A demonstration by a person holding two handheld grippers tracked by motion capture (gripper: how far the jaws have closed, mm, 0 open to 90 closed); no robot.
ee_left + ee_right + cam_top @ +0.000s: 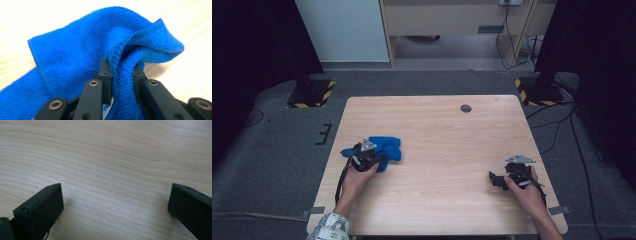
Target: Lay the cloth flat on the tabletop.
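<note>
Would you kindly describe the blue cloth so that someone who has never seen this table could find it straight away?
Start at the pale wooden table and look to its left half, near the person's left hand. There the blue cloth lies bunched on the wood, with a fold pinched in the left gripper. It is the one soft, brightly coloured thing on the tabletop; the right gripper is black and holds nothing.

A crumpled blue microfibre cloth (384, 148) lies near the left edge of the light wooden table (447, 130), one hemmed fold pinched upward.

Even, soft overhead light, dark room edges, glare on the table (437, 200), slightly soft close-ups.
</note>
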